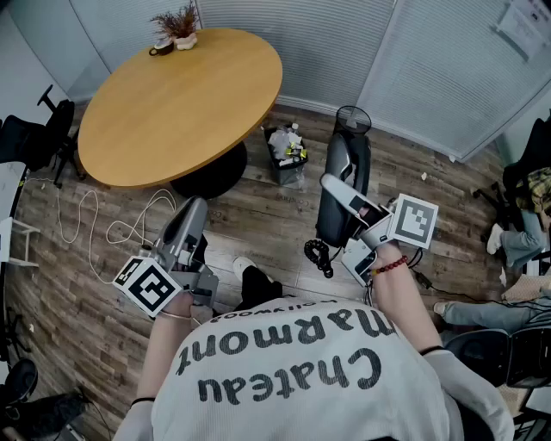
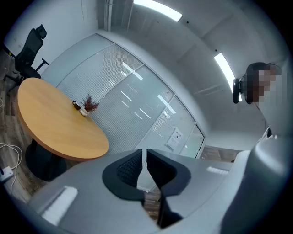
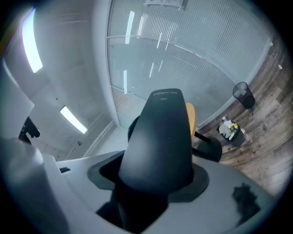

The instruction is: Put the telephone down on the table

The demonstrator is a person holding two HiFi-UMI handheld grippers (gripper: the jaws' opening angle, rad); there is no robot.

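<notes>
Round wooden table (image 1: 172,112): dried plant (image 1: 179,23) at its far edge, broad open top elsewhere. Right gripper (image 1: 343,195) grasps the black telephone handset (image 3: 160,141); left gripper (image 2: 143,170) clenched, empty.

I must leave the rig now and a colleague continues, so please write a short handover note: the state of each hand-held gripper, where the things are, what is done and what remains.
Left hand-held gripper: jaws together, empty.
Right hand-held gripper: closed on the telephone, over the floor, away from the table.
Table: ahead and to the left, mostly bare, a small plant at its far edge.
Done: the telephone is in the grip.
Left: carry it over the table, set it down, open the jaws.
</notes>
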